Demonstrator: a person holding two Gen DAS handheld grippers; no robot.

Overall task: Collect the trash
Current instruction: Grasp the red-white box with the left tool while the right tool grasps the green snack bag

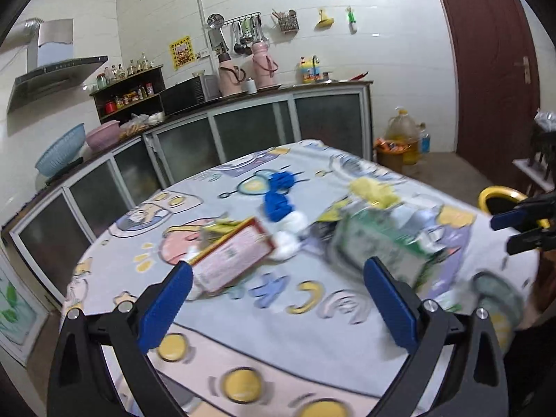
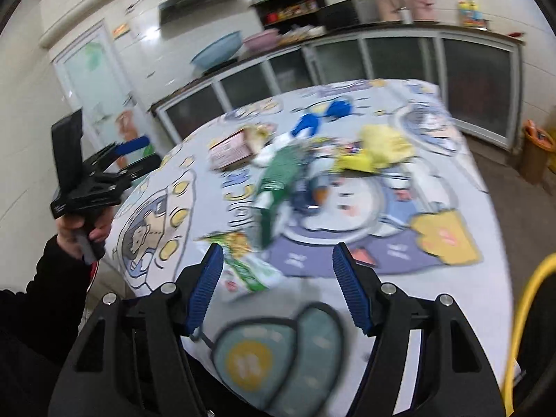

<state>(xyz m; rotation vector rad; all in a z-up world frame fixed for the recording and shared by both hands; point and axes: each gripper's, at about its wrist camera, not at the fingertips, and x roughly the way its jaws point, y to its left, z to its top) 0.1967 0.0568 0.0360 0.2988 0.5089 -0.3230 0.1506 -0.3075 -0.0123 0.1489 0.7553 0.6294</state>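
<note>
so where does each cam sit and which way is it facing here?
Left wrist: on the left gripper, angled down over the table toward the kitchen cabinets; the right gripper shows at right.
Right wrist: on the right gripper, facing likewise; the left gripper, hand and dark sleeve show at left.
Shared: red box, yellow wrapper.

Trash (image 1: 243, 253) lies scattered mid-table: cartons, yellow wrapper, white wads.
</note>
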